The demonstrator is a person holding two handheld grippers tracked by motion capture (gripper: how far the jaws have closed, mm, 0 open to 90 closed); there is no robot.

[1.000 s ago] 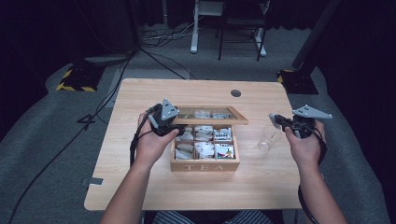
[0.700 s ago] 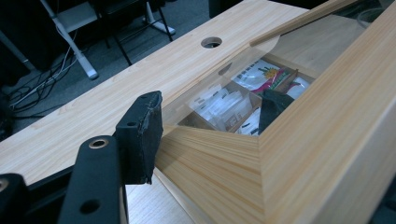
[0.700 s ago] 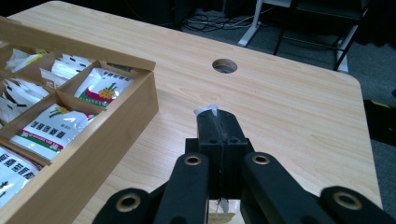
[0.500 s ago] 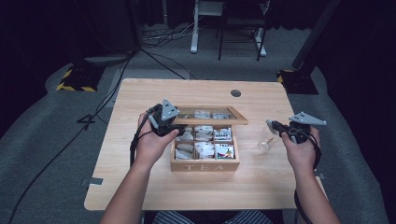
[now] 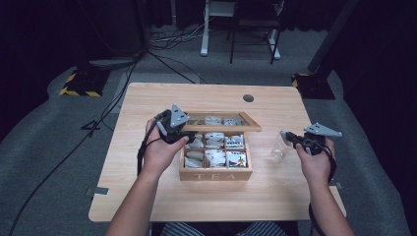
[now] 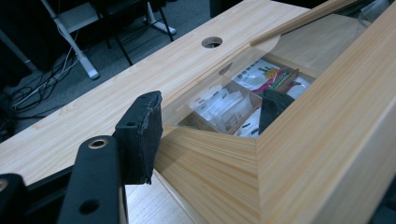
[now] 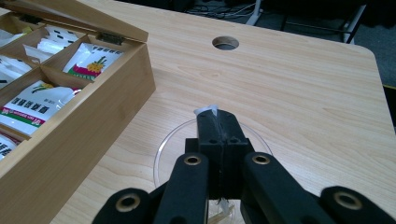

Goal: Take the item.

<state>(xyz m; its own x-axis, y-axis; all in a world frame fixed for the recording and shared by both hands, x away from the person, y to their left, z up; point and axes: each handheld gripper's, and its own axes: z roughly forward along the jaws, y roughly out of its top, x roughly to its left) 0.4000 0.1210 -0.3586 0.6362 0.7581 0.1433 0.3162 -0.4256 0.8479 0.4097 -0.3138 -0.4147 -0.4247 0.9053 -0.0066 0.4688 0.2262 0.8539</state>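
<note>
Surface: light wood-grain table [image 5: 147, 196], rounded corners, stands on grey carpet floor [image 5: 44, 147].
Cable port: round hole [image 5: 248, 98] in tabletop, far side, right of ctr; also in right gripper view [image 7: 225, 43].
Item 1: wooden tea box [image 5: 216, 169], approx. table ctr, "TEA" on front wall, lid raised at rear, compartments w/ sachets.
Item 2: clear glass dish [image 5: 278, 153], just right of box, apart from it; round rim in right gripper view [image 7: 161, 149].
</note>
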